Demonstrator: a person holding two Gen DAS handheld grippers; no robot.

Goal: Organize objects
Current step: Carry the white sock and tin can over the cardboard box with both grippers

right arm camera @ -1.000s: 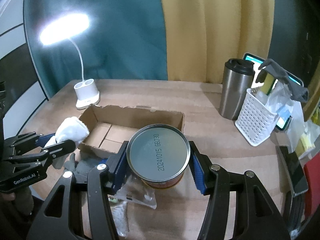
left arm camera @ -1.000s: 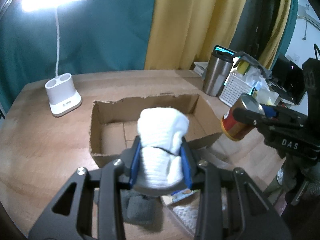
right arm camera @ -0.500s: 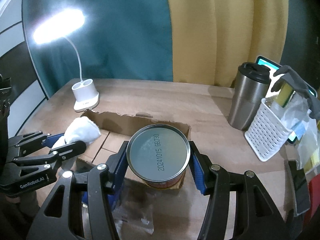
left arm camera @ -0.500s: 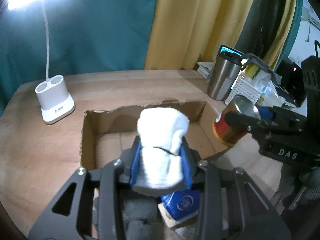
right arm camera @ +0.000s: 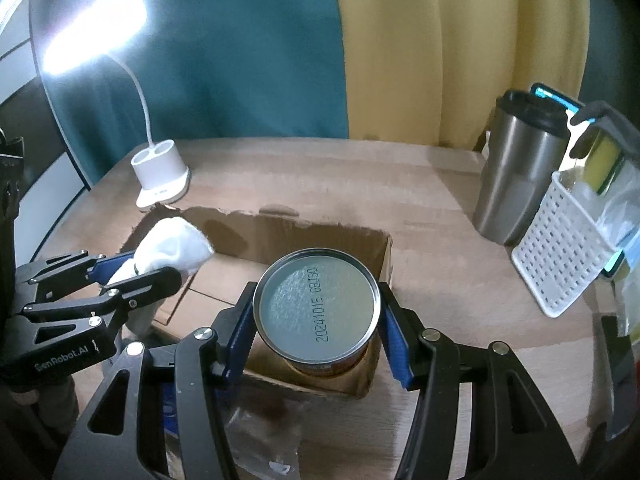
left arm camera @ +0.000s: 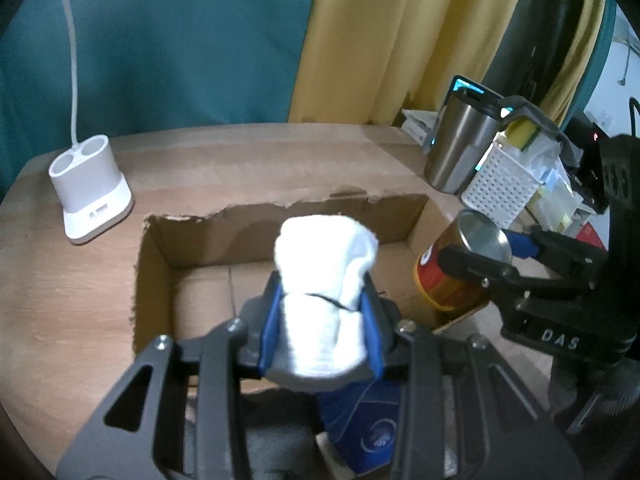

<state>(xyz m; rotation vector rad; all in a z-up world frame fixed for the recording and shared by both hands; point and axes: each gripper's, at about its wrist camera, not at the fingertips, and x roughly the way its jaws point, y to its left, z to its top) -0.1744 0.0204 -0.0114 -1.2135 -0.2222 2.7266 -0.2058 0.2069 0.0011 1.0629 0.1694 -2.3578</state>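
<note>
1. Left wrist view: the left gripper (left arm camera: 322,320) is clamped on a rolled white cloth (left arm camera: 326,276), its blue-padded fingers (left arm camera: 270,322) pressing both sides of the roll. The roll hangs above the near part of an open brown cardboard box (left arm camera: 154,264) with torn top edges, which sits on a wooden table (left arm camera: 60,300).
2. In the same view, the right gripper (left arm camera: 486,254) holds a red-and-gold tin can (left arm camera: 460,268) tilted over the box's right end (just at the wall). A white lamp base (left arm camera: 90,190) stands well to the left; a steel tumbler (left arm camera: 460,148) and a white perforated basket (left arm camera: 500,184) stand at the far right.
3. Right wrist view: the right gripper (right arm camera: 316,316) is closed on the tin can (right arm camera: 316,304), whose grey printed end faces the camera, above the near right corner of the cardboard box (right arm camera: 384,256).
4. There the left gripper (right arm camera: 136,270) grips the white cloth (right arm camera: 172,250) over the box's left end. The lit lamp (right arm camera: 96,36), tumbler (right arm camera: 516,176) and basket (right arm camera: 560,260) ring the table (right arm camera: 440,200).
</note>
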